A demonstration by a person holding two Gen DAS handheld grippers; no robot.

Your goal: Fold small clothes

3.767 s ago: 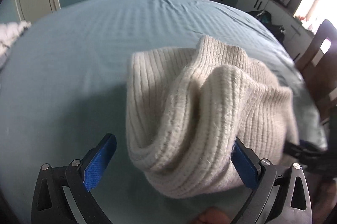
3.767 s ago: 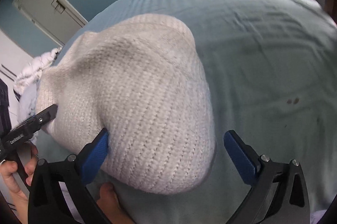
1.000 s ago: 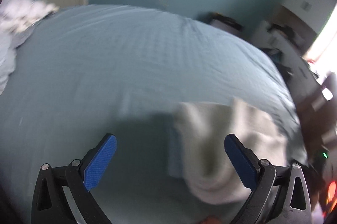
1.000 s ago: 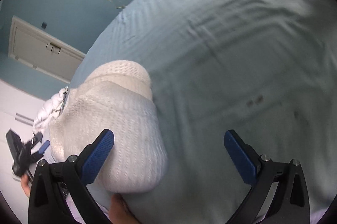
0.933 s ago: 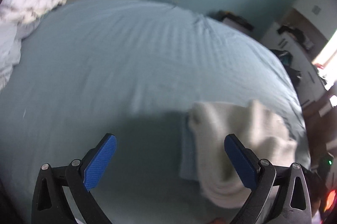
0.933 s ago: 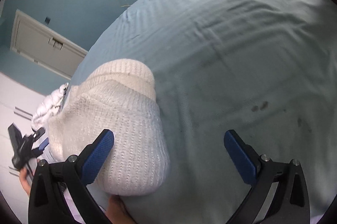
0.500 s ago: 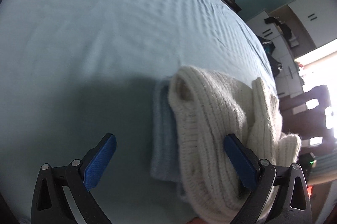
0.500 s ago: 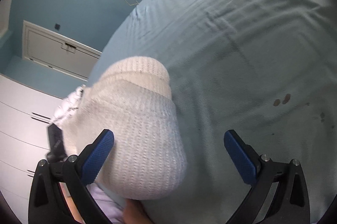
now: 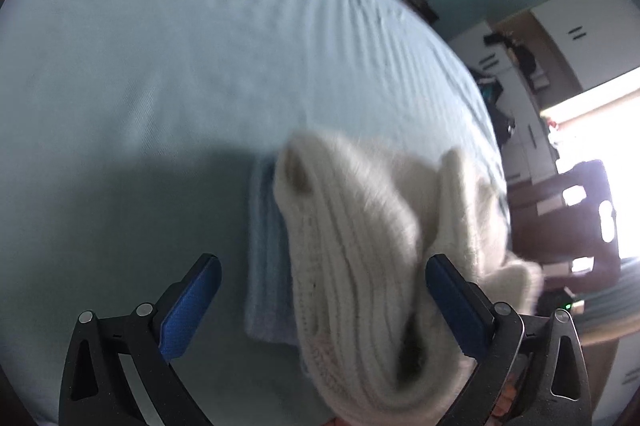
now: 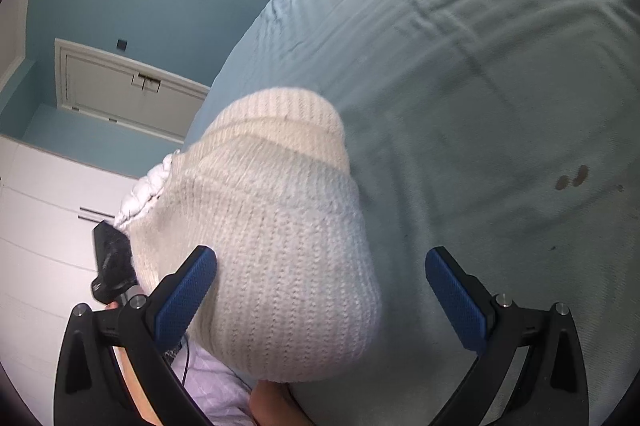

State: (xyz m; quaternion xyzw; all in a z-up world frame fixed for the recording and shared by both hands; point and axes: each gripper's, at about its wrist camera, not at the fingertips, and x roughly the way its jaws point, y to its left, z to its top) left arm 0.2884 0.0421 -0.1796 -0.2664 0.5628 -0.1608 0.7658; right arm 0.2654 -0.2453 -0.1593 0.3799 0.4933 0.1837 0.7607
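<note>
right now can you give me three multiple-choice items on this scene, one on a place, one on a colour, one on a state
1. Where does the cream ribbed knit garment lie?
A. on the light blue bed sheet
B. on a chair
C. on the floor

2. What colour are the pads on the gripper fingers?
A. red
B. blue
C. yellow

3. How does the right gripper stand?
A. shut on the garment
B. shut on nothing
C. open

Answers:
1 A, sheet surrounds the garment.
2 B, both views show blue pads.
3 C, its fingers are spread wide.
</note>
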